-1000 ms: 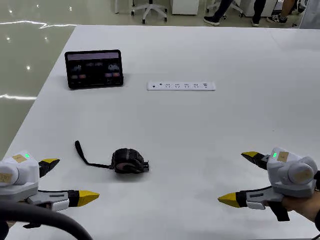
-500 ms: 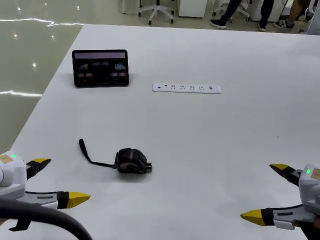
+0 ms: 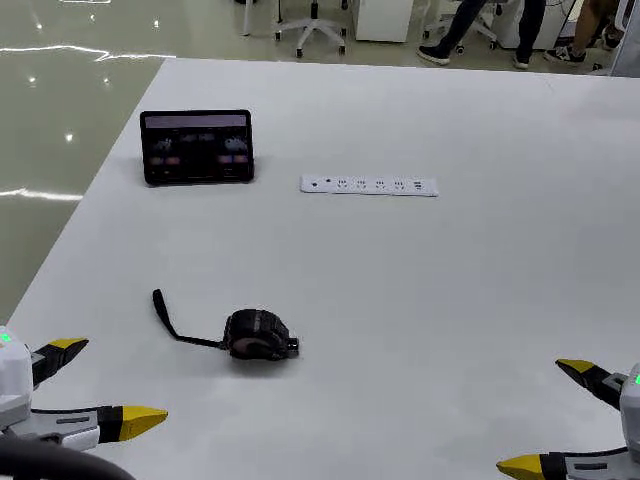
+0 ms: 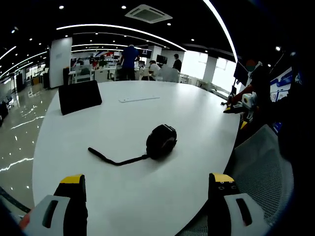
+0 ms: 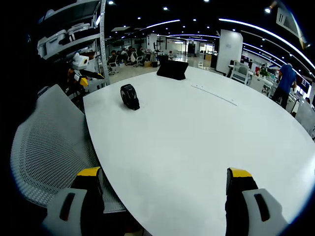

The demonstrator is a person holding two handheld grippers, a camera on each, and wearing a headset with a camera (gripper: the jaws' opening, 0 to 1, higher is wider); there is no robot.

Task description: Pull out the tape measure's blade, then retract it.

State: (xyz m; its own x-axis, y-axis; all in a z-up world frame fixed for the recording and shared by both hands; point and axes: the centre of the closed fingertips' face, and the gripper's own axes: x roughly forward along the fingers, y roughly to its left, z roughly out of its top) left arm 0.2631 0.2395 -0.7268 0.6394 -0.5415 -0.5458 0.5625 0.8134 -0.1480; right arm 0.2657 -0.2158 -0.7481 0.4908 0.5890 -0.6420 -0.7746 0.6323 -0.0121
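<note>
We see the black tape measure (image 3: pixel 258 334) lying on the white table (image 3: pixel 430 270), nearer the left gripper (image 3: pixel 112 380), its blade seemingly wound in. Our left gripper and right gripper (image 3: pixel 540 415) hold nothing, jaws spread wide.

On the table (image 3: pixel 450 300) I count three loose things: one tape measure (image 3: pixel 258 334) at about eight o'clock, one dark tablet (image 3: pixel 197 146) at ten o'clock, and one white power strip (image 3: pixel 369 186) at twelve o'clock. The tape measure has one black strap (image 3: pixel 170 320). There are two grippers, the left gripper (image 3: pixel 120 379) at seven o'clock and the right gripper (image 3: pixel 535 415) at five o'clock. Each has two yellow-tipped fingers (image 3: pixel 135 420), so four fingers in total. There is one table. The persons beyond its far edge are cut off, so I cannot count them.
</note>
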